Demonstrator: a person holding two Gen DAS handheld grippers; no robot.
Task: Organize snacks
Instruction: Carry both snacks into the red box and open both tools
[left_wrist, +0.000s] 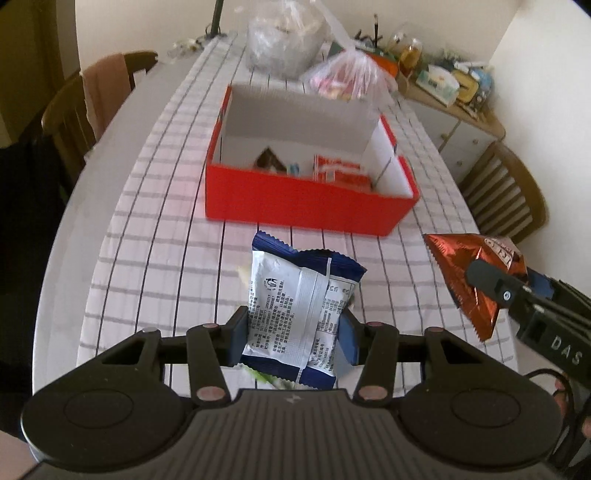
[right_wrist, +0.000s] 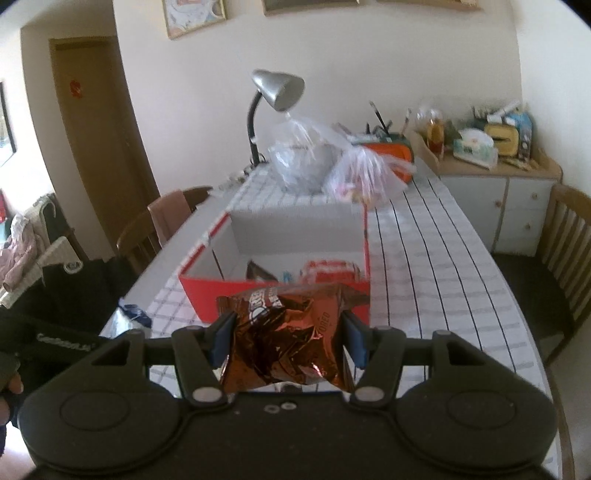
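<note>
Left wrist view: the left gripper (left_wrist: 293, 338) clamps a blue-and-white snack packet (left_wrist: 299, 314) at lower centre, held above the checked tablecloth (left_wrist: 166, 258). The red box (left_wrist: 306, 206), at mid-frame, contains a dark wrapper (left_wrist: 269, 159) and red-and-white packets (left_wrist: 340, 171). At right, the right gripper (left_wrist: 491, 284) pinches a copper foil packet (left_wrist: 469, 266). Right wrist view: the right gripper (right_wrist: 288, 341) is closed on the copper foil packet (right_wrist: 284, 343), in front of the red box (right_wrist: 288, 291). Clear plastic bags (right_wrist: 332, 166) and a desk lamp (right_wrist: 277, 92) occupy the upper centre.
</note>
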